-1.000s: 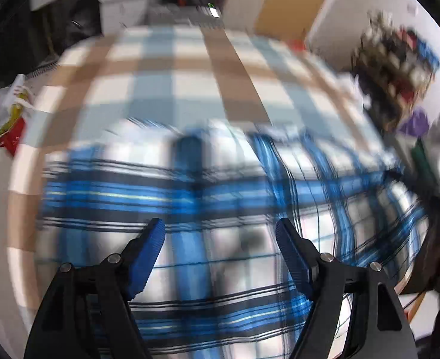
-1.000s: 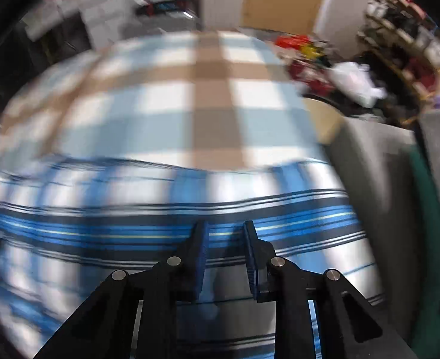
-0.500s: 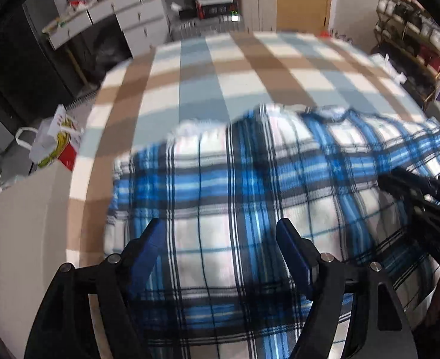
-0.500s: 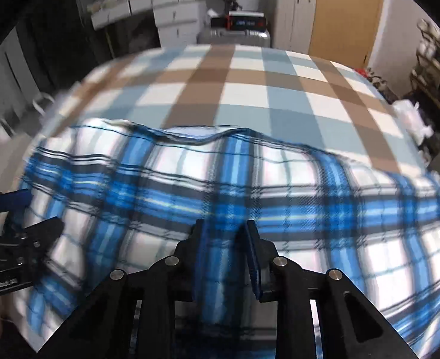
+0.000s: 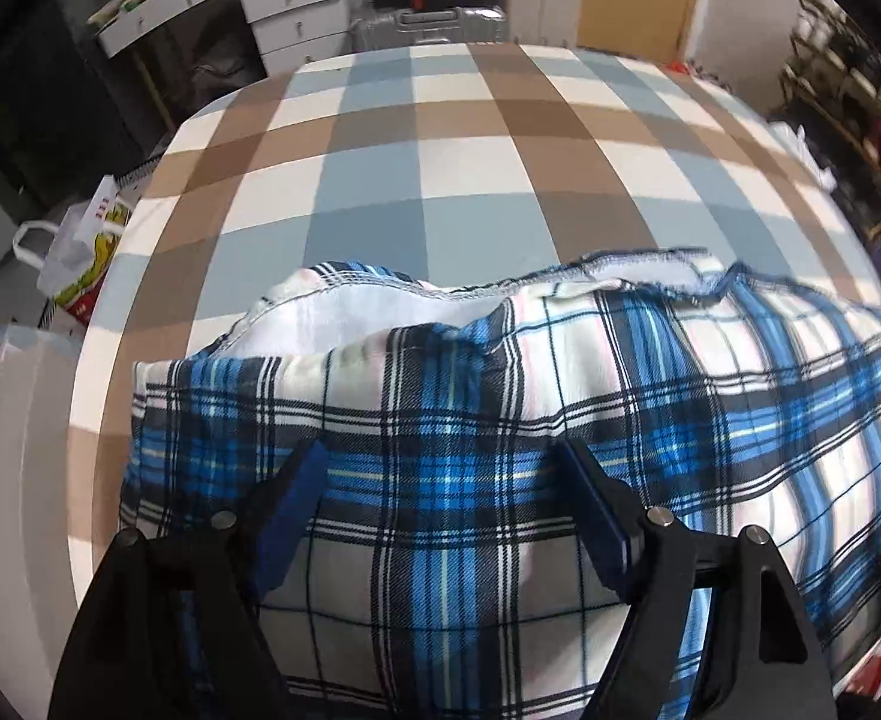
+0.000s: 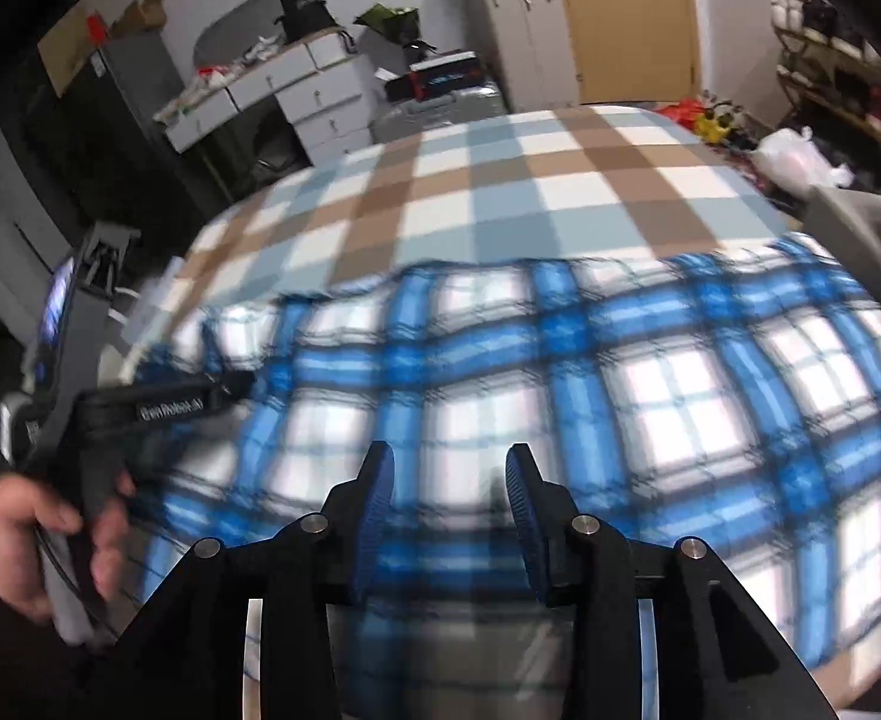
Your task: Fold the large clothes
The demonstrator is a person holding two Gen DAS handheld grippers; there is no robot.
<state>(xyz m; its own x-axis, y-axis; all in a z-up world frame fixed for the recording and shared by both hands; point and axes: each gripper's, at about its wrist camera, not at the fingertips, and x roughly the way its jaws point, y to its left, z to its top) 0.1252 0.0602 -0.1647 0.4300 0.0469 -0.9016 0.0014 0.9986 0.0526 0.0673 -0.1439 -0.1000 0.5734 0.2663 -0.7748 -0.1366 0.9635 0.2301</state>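
A large blue, white and black plaid garment [image 5: 470,390] lies spread on a bed with a brown, blue and white checked cover [image 5: 440,150]. Its far edge is turned over and shows the white inside. My left gripper [image 5: 440,450] hangs over the garment's left part, wide open and opening slightly more, with only flat cloth beneath. In the right wrist view, my right gripper [image 6: 449,453] is above the middle of the garment [image 6: 620,372]. Its jaws are opening and no cloth is pinched between them. A hand [image 6: 20,540] holds the left gripper [image 6: 200,396] there.
Beyond the bed stand white drawers [image 5: 296,6], a silver suitcase [image 5: 434,24] and a wooden door [image 6: 626,18]. A printed bag [image 5: 80,240] sits on the floor at the left. Cluttered shelves [image 5: 848,90] and a white plastic bag [image 6: 794,162] are at the right.
The right gripper's jaws have spread from nearly shut, and it has swung so the left gripper now shows beside it. The left gripper has dipped lower toward the garment.
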